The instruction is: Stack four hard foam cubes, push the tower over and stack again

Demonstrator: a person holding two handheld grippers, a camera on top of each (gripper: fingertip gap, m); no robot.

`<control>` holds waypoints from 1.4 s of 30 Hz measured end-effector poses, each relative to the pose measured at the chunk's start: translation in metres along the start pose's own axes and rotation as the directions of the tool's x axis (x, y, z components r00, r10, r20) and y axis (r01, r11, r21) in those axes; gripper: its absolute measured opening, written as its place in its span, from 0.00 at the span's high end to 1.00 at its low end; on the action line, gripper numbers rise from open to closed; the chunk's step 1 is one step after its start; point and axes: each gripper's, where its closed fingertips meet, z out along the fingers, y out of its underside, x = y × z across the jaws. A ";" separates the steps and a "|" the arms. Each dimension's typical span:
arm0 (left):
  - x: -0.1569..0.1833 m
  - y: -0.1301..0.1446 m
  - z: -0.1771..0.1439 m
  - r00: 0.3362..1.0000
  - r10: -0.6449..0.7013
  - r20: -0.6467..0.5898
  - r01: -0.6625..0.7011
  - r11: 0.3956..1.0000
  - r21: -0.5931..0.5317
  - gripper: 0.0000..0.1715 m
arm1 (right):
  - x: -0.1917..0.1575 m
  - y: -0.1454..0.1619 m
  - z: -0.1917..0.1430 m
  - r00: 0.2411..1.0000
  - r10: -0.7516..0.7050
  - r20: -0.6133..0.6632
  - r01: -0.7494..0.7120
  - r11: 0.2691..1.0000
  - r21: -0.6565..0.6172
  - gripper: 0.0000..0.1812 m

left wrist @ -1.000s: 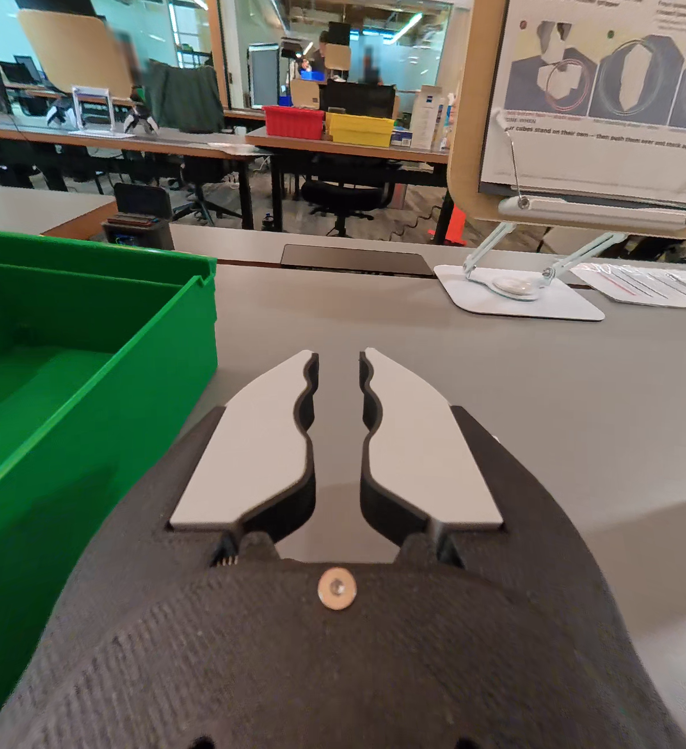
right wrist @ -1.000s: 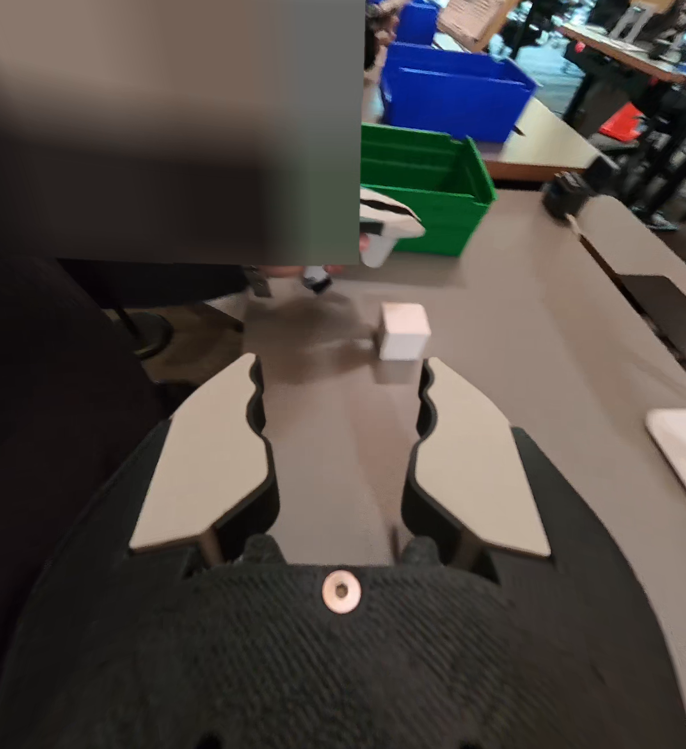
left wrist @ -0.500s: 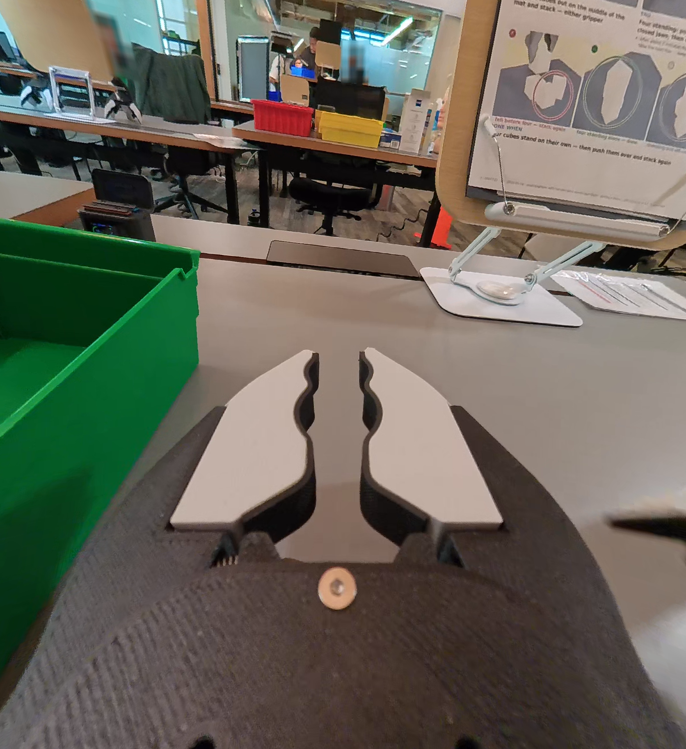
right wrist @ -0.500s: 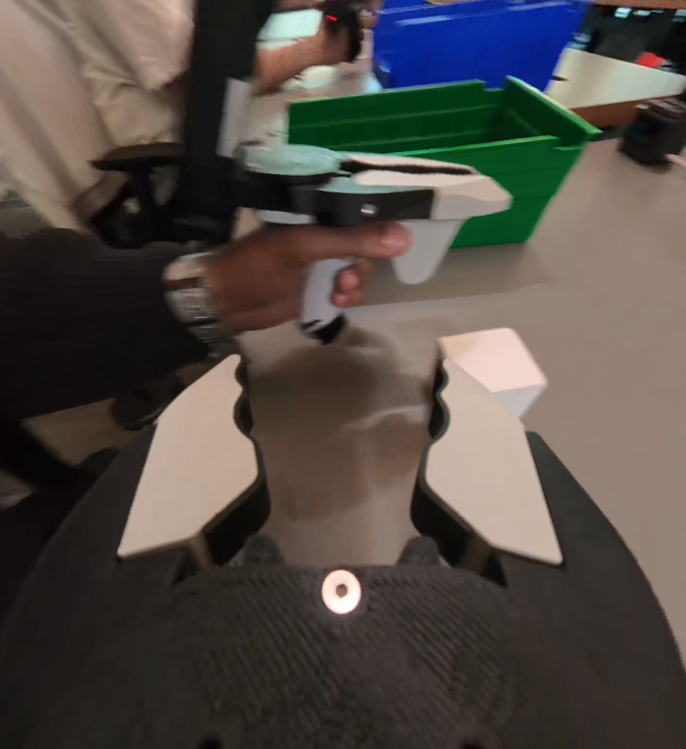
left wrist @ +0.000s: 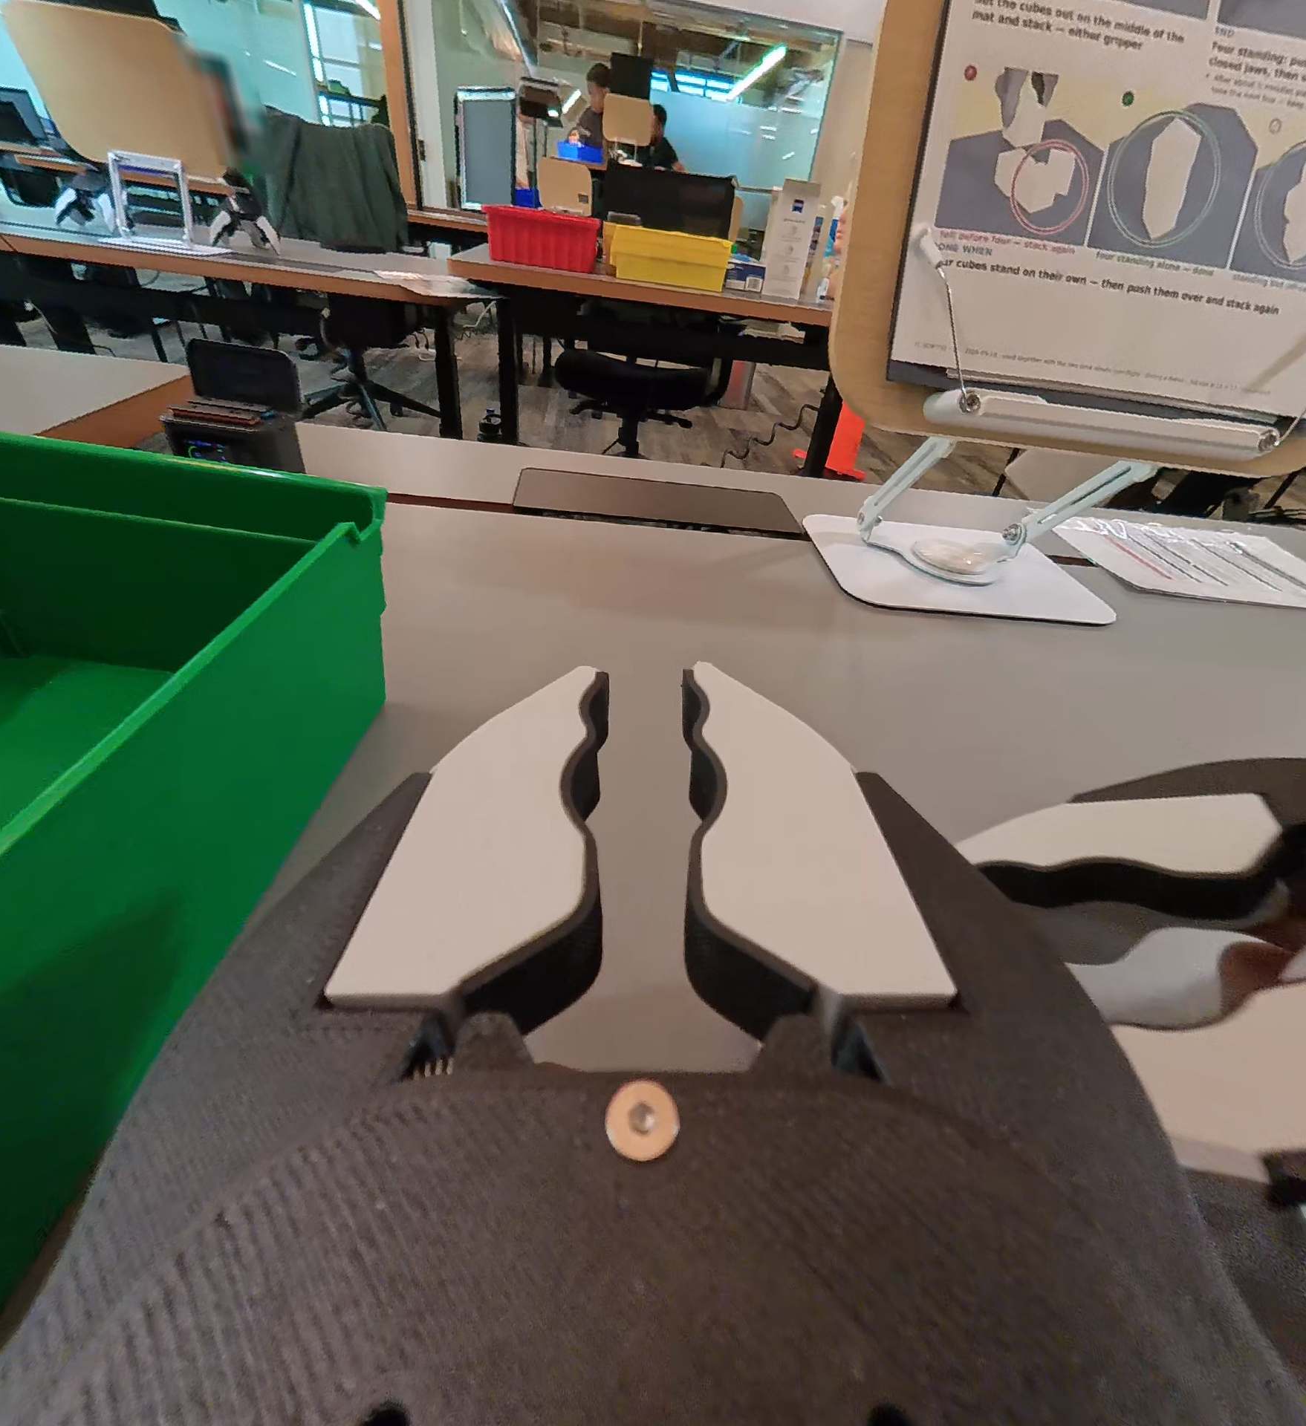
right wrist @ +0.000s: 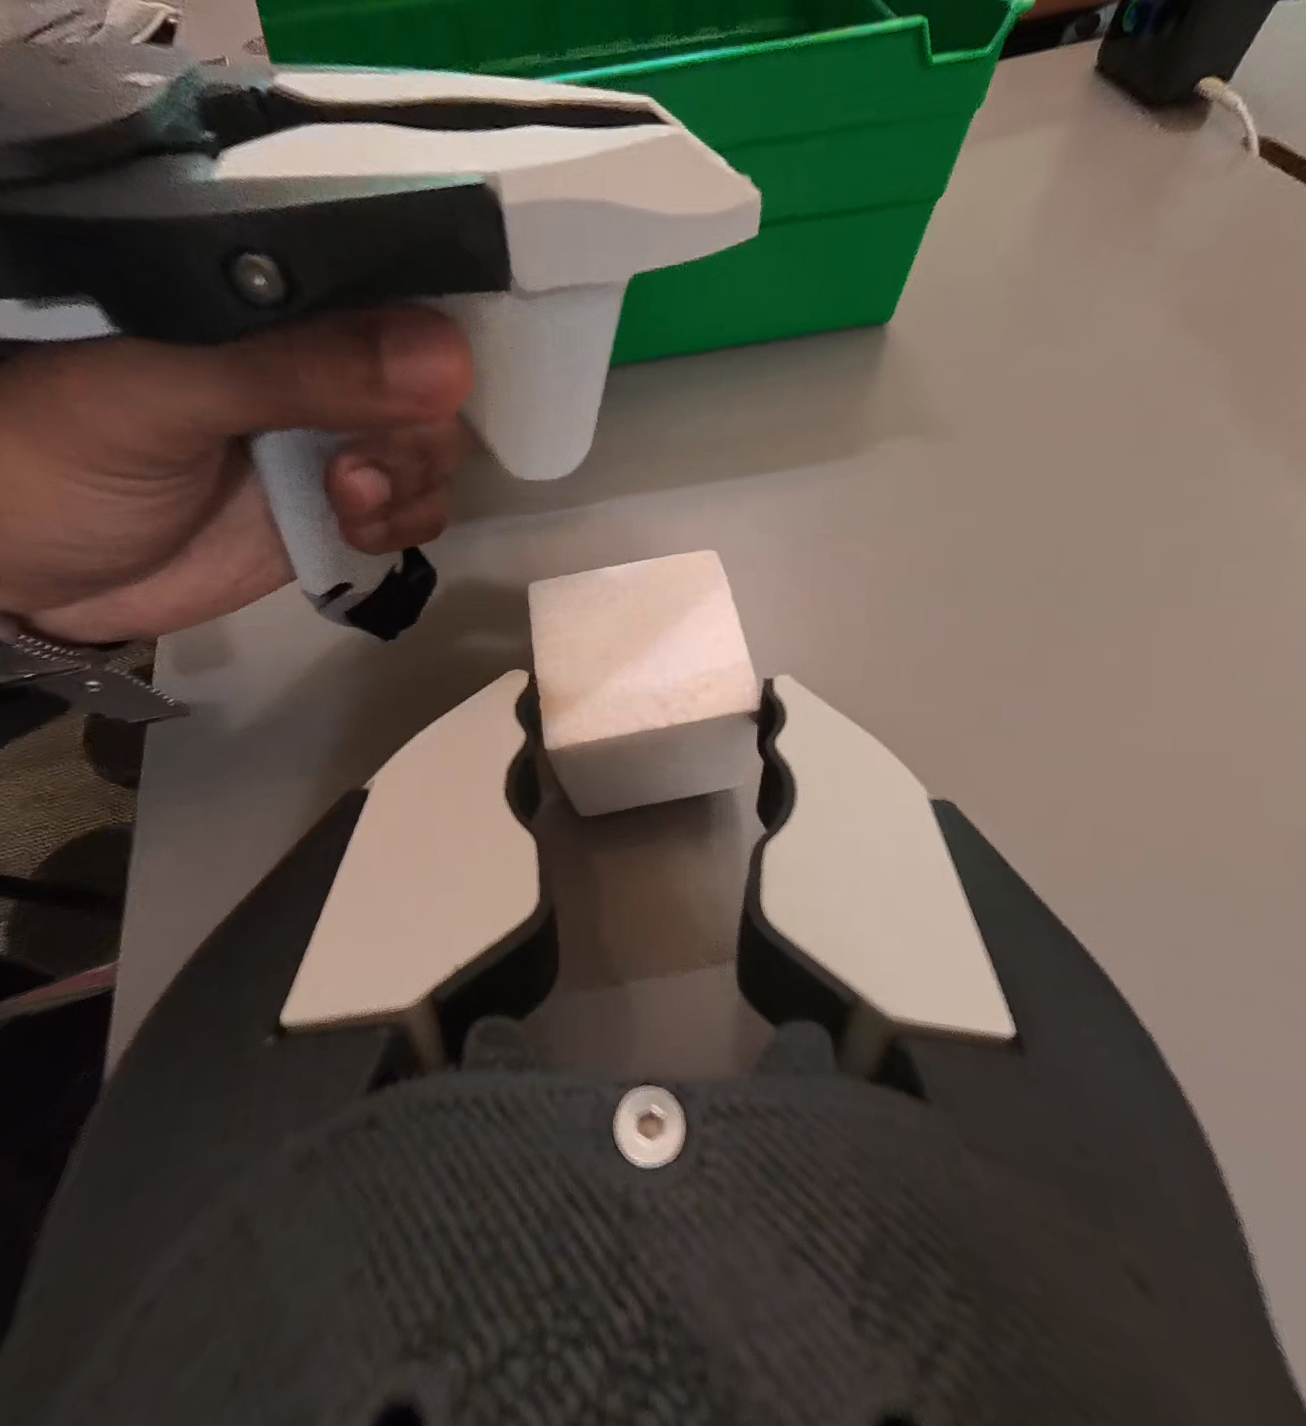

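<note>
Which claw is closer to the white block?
The right claw. The white block sits between its fingertips on the grey table. The left claw, narrowly open, empty, hangs above and beyond the block, nearer the green bin.

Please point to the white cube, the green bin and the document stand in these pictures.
white cube [right wrist: 638, 679], right wrist view, on its top face.
green bin [left wrist: 194, 764], left wrist view, on its near outer wall.
document stand [left wrist: 966, 579], left wrist view, on its flat white base plate.
</note>
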 end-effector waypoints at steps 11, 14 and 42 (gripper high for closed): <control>-0.015 -0.009 -0.005 0.998 -0.005 0.063 0.002 0.999 0.043 0.90 | -0.040 -0.060 -0.065 0.991 -0.101 -0.090 0.109 0.990 0.087 0.70; -0.013 -0.006 -0.004 0.999 -0.013 0.052 0.011 0.999 0.033 0.90 | -0.054 -0.081 -0.106 0.981 -0.158 -0.114 0.173 0.976 0.131 0.70; 0.016 0.016 0.004 0.998 -0.012 -0.056 0.008 0.997 -0.075 0.89 | 0.060 -0.018 -0.275 0.982 -0.187 0.017 0.186 0.981 0.052 0.70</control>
